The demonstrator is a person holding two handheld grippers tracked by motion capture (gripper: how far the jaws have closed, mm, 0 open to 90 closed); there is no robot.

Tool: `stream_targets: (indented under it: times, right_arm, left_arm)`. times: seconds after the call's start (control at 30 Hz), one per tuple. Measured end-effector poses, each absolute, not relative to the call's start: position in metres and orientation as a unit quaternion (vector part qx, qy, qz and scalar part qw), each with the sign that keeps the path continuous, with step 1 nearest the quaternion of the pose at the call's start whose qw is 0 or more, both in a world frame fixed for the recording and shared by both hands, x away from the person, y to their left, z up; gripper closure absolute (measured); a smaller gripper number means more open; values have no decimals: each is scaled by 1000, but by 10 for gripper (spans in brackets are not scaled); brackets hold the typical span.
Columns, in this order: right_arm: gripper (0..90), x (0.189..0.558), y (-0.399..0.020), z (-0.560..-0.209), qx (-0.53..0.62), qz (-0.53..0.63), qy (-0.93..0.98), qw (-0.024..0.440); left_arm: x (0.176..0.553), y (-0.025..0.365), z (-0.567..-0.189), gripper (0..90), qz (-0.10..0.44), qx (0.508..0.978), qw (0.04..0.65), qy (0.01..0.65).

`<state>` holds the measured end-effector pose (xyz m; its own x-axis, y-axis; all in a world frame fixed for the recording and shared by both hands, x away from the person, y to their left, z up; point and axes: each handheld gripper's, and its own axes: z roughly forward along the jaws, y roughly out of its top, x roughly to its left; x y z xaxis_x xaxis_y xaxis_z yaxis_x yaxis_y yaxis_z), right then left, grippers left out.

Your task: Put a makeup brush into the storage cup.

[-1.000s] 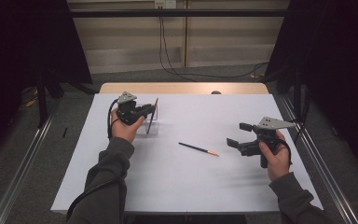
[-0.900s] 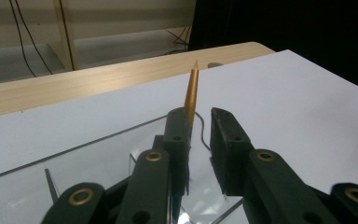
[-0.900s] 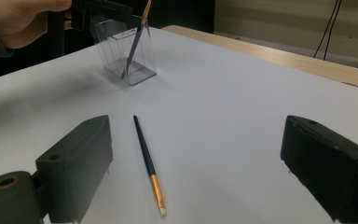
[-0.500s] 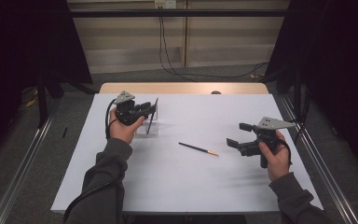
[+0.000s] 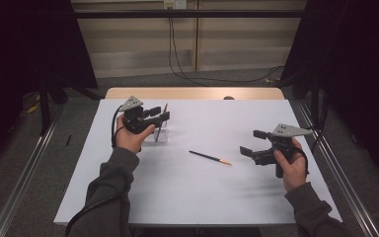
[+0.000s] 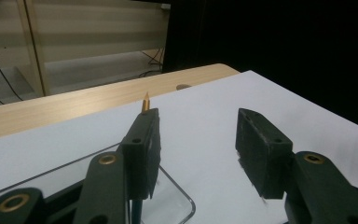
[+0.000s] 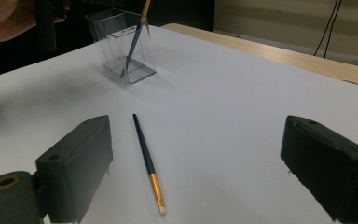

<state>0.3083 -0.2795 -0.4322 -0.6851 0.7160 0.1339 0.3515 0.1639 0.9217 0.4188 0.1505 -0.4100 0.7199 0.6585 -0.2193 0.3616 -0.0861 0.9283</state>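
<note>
1. since the earlier frames the left tongs (image 5: 157, 113) have just been opening over the clear holder (image 5: 161, 132); they now stand apart, and the brush in the holder (image 7: 135, 39) is beside one jaw, not pinched.
2. in the left gripper view, that brush's pointed orange tip (image 6: 145, 101) pokes up just past the left jaw, while the holder's clear rim (image 6: 179, 198) lies under the jaws.
3. from the right gripper view, the holder (image 7: 121, 44) stands upright on the white desk (image 7: 242, 102), and its brush leans inside it with the orange end up, tilted toward 1 o'clock.
4. seen from the high view, the holder sits at about 10 o'clock from the desk's (image 5: 187, 192) middle, with the left hand (image 5: 131, 138) just behind it.
5. a second, loose brush (image 5: 209, 157) lies flat near the desk's middle, its orange end pointing toward 4 o'clock.
6. the right tongs (image 5: 250, 143) hover at 3 o'clock of that loose brush (image 7: 148, 163), jaws wide apart and gripping nothing; the brush lies ahead of them, between the jaws in the right gripper view, untouched.
7. the right hand (image 5: 290, 165) grips its handle near the desk's right edge, well apart from the holder.
</note>
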Motion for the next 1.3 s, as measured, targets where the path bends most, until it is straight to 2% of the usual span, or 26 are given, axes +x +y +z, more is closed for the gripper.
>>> stream_targets:
  times: [0.8, 1.3]
  right_arm:
    - [85, 307, -280, -432, 361, 537, 744, 168]
    - [85, 306, -280, -432, 361, 536, 744, 169]
  left_arm:
    - [411, 133, -405, 228, 118, 734, 595, 306]
    - [406, 130, -408, 157, 112, 732, 605, 292]
